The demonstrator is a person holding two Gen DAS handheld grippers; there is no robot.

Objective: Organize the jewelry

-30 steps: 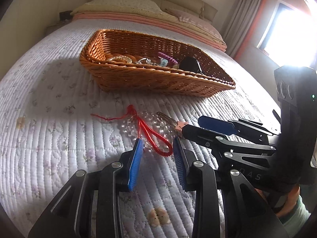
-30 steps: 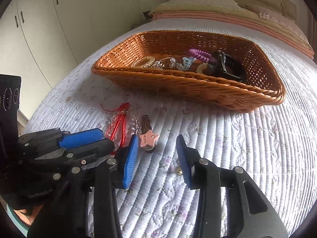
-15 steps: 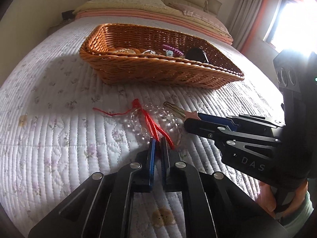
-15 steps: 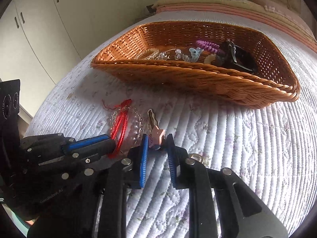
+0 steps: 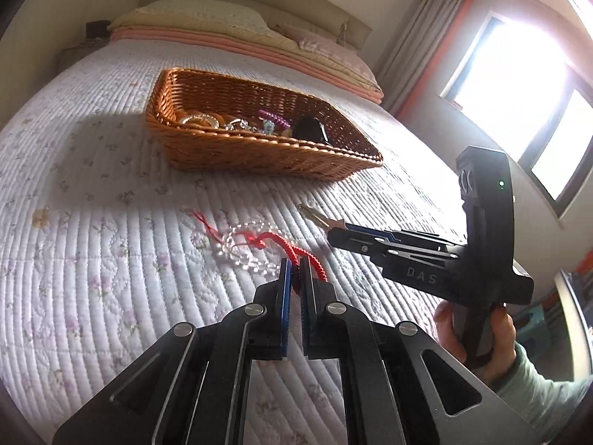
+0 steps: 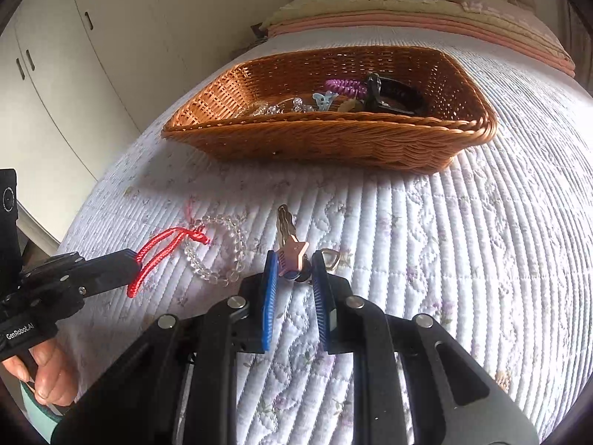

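Note:
A clear bead bracelet (image 5: 237,246) (image 6: 222,248) with a red cord loop (image 5: 296,250) (image 6: 159,256) lies on the quilted bed. My left gripper (image 5: 295,265) (image 6: 133,265) is shut on the red cord. A key with a pink star cover (image 6: 291,248) (image 5: 315,215) lies to its right. My right gripper (image 6: 294,259) (image 5: 335,231) is closed on the key's pink head. A wicker basket (image 5: 259,155) (image 6: 333,141) stands beyond, holding several jewelry and hair items.
Pillows and folded bedding (image 5: 229,33) lie at the head of the bed. White wardrobes (image 6: 92,55) stand to the left, a bright window (image 5: 519,85) to the right. The bed edge drops off near my left hand (image 6: 44,367).
Both grippers closed: the left on the red cord, the right on the key's pink head. Both then rose a little, and the cord loop now lifts off the quilt.

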